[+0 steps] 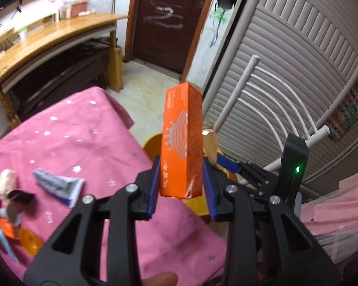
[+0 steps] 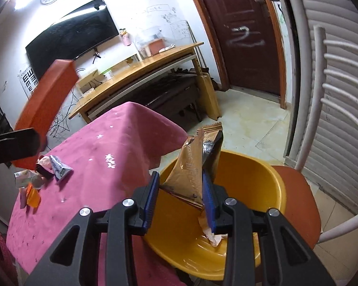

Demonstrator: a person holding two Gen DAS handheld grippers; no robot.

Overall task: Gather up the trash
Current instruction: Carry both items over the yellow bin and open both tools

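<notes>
Two items are in hand. My left gripper (image 1: 181,186) is clamped on the lower end of an orange carton (image 1: 182,140), long axis upright and tilted slightly away from me. My right gripper (image 2: 181,197) is closed on a brown foil wrapper (image 2: 195,166), which stands up between the pads directly above the yellow basin (image 2: 262,183). The basin sits on an orange chair seat (image 2: 300,202) just beside the edge of the pink tablecloth (image 2: 95,147).

Governing relation: the right gripper is already over the basin; the left one holds the carton above the table edge, with the basin below and ahead of it. I judge the right side releases first.

More litter (image 1: 57,186) lies on the cloth, well left of the carton.
</notes>
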